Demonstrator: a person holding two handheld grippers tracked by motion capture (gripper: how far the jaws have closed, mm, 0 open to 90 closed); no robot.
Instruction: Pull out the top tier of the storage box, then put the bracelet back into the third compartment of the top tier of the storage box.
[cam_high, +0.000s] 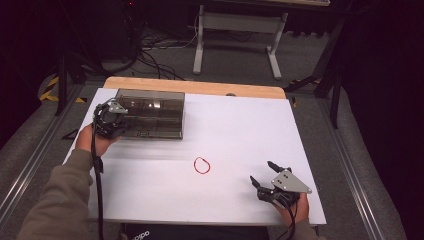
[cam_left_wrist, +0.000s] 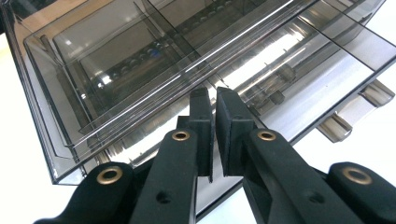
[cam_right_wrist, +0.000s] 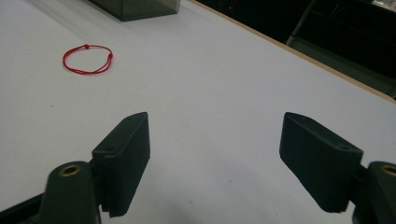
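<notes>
My left hand-held gripper (cam_left_wrist: 215, 100) pinches the smoky organizer box's (cam_left_wrist: 140, 60) thin front wall, while my right hand-held gripper (cam_right_wrist: 215, 154) gapes wide, holding nothing, above the tabletop (cam_right_wrist: 224, 74).

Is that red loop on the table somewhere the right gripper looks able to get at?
Probably yes. The red loop lies alone on the bare white table, and the right gripper sits nearby, jaws open, with nothing between them.

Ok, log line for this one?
left tongs shut at smoky box | right tongs open over white table | red band lying loose
</notes>
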